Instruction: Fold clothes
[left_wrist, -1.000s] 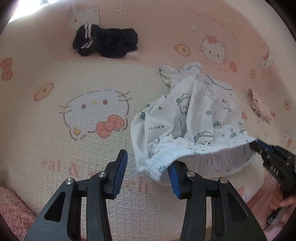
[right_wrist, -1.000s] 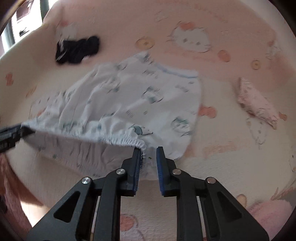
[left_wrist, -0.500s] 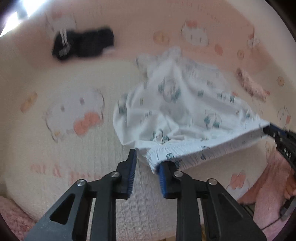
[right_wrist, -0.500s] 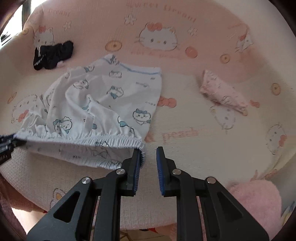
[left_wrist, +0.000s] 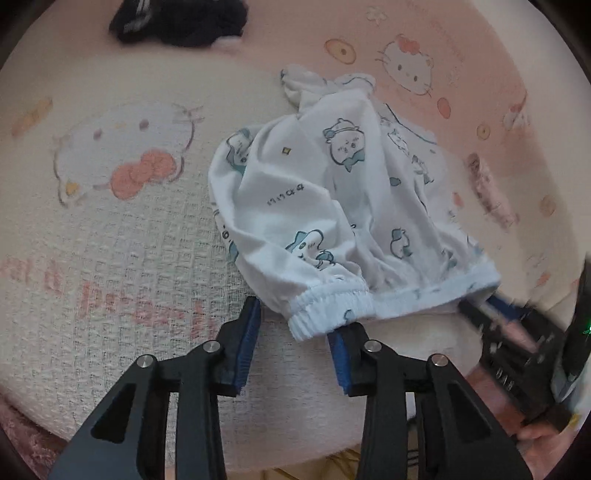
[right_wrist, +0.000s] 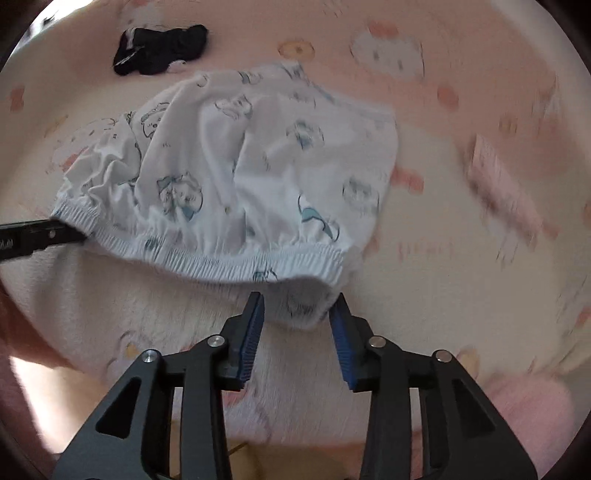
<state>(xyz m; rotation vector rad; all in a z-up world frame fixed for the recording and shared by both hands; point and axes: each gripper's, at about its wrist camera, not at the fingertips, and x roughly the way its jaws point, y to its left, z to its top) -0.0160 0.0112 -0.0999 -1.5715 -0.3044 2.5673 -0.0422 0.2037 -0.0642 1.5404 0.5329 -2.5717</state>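
A: The bed, under its pink cartoon-cat cover, carries your white printed shorts at the near edge, rumpled.

B: Soft, light, floppy. Both tools, left tool and right tool, gape apart at the elastic waistband; pinch there.

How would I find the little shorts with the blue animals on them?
Look at the big pink and cream blanket with cartoon cats. Near its middle, just in front of the two grippers' open jaws, lie the white shorts with a frilly elastic waistband. The bundle behind them is black, and the folded cloth to the right is pink.
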